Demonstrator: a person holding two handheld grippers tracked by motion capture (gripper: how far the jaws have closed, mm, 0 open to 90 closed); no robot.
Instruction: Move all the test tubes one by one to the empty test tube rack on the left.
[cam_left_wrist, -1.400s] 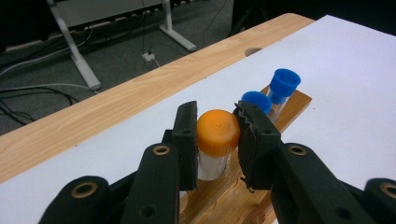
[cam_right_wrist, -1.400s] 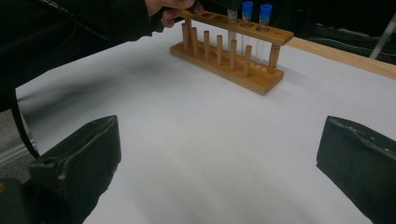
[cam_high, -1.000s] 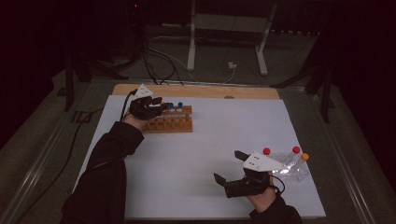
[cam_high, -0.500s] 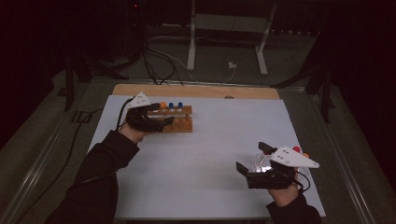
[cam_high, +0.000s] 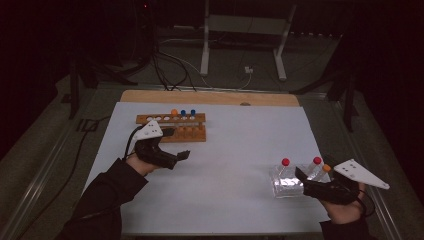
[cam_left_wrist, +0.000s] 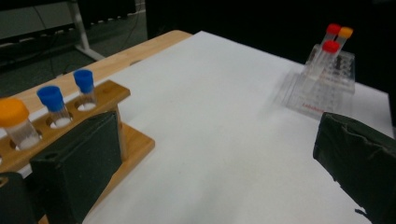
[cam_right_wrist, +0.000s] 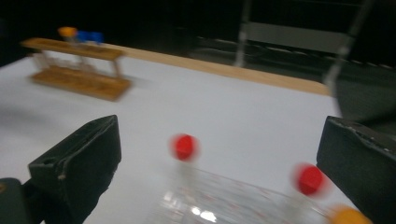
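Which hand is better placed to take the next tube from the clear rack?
The right. The right gripper is open at the clear rack, facing its red-capped tubes. The left gripper, also open and empty, is across the table by the wooden rack.

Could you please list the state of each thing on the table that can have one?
Wooden rack: upright, holding three capped tubes.
Clear rack: upright, holding three capped tubes.
Left hand-held gripper: open, empty, its jaws have just been opening.
Right hand-held gripper: open, empty, at the clear rack.
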